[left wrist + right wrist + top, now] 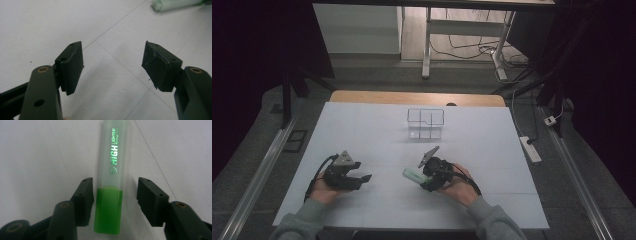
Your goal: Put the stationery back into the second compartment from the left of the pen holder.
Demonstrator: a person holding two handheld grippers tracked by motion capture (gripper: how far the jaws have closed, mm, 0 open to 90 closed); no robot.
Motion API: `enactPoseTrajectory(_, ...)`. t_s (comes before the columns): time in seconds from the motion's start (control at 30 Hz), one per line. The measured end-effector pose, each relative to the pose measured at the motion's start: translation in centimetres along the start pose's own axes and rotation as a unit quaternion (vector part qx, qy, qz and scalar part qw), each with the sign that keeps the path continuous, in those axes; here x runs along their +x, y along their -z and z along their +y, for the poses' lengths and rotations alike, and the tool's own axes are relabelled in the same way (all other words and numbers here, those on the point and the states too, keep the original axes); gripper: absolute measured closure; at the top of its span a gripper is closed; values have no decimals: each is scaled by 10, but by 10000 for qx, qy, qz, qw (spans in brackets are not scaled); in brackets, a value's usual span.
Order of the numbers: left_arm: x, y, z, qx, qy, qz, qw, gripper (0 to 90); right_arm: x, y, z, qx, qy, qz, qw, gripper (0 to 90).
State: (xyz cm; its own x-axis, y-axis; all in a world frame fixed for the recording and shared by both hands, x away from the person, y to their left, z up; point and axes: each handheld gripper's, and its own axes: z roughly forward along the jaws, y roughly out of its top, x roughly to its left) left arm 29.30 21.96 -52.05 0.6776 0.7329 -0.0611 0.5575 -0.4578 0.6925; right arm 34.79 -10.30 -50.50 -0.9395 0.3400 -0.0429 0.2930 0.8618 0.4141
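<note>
The right gripper [115, 195] points down at a green highlighter [111, 182] that lies flat on the white table [377, 125]. Its two black jaws stand partly apart with the pen's bright green cap end between them. In the right gripper view one jaw sits just beside the cap, perhaps brushing it, while the other stands clear across a strip of bare table, so the pads do not press on the pen. The pale barrel, with its green lettering, runs on away from the jaws.

In the high view the right gripper [428, 181] sits in the person's right hand [459, 185], right of the table's middle and toward the near edge. The highlighter [412, 175] pokes out from it to the left.

The left gripper [357, 181] rests in the left hand [324, 192] on the near left part of the table, well apart from the pen. Its jaws stand wide with nothing between them, over bare table with thin seam lines. The left gripper view catches the pale end of the highlighter [175, 4] at its top right corner.

Farther off, beyond the highlighter and near the table's middle, stands a clear box [426, 123] split into compartments. Beyond the table's far edge, cables [472, 50] lie on the floor.
</note>
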Motion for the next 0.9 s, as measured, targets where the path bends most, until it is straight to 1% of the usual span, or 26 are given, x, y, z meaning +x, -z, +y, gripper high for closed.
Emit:
enactPoseTrajectory(0.03,0,0,0,-3,-2,-1,10000,329,1,-1,1,85,37,-56,9999,502)
enactPoseTrajectory(0.1,0,0,0,-8,7,9,10000,329,0,-2,2,111,16,43,9999,541)
enactPoseTrajectory(0.13,0,1,0,-9,4,13,10000,329,-1,-2,3,155,91,38,9998,567)
enactPoseTrajectory(0.17,0,1,0,-9,4,16,10000,327,-1,-2,4,166,23,62,9998,636)
enactPoseTrajectory(0.2,0,0,0,-6,-2,14,10000,327,-1,-2,4,166,23,62,9998,636)
enactPoseTrajectory(0.27,-1,0,0,9,-28,20,10000,327,0,-2,5,186,-19,51,9998,665)
enactPoseTrajectory(0.3,-1,0,0,11,-37,23,10000,327,-2,-2,5,214,77,32,9997,667)
enactPoseTrajectory(0.37,-1,1,1,5,-48,39,10000,328,-1,-2,5,208,96,25,9997,669)
enactPoseTrajectory(0.43,-2,1,2,14,-96,86,9999,328,0,-2,5,192,136,36,9997,669)
enactPoseTrajectory(0.5,-4,1,4,20,-181,109,9998,328,-2,-1,4,170,109,79,9998,669)
enactPoseTrajectory(0.57,-6,1,6,25,-246,109,9996,327,-3,4,2,67,76,93,9999,670)
enactPoseTrajectory(0.6,-7,1,6,31,-271,109,9996,328,-3,5,2,-20,-9,120,9999,669)
enactPoseTrajectory(0.63,-9,2,7,34,-325,99,9994,327,-4,9,1,-74,52,79,9999,669)
enactPoseTrajectory(0.67,-9,2,7,34,-325,99,9994,327,-4,9,1,-74,52,79,9999,669)
enactPoseTrajectory(0.7,-9,2,8,32,-345,108,9993,327,-4,15,2,-178,41,58,9998,669)
enactPoseTrajectory(0.77,-11,2,9,26,-406,119,9991,328,-3,22,2,-265,98,40,9996,669)
enactPoseTrajectory(0.8,-12,2,9,23,-442,104,9990,328,-3,22,2,-265,98,40,9996,669)
enactPoseTrajectory(0.87,-14,2,11,22,-523,74,9986,328,-2,28,1,-413,105,97,9990,669)
enactPoseTrajectory(0.9,-16,2,13,39,-570,56,9984,328,-2,28,1,-413,105,97,9990,669)
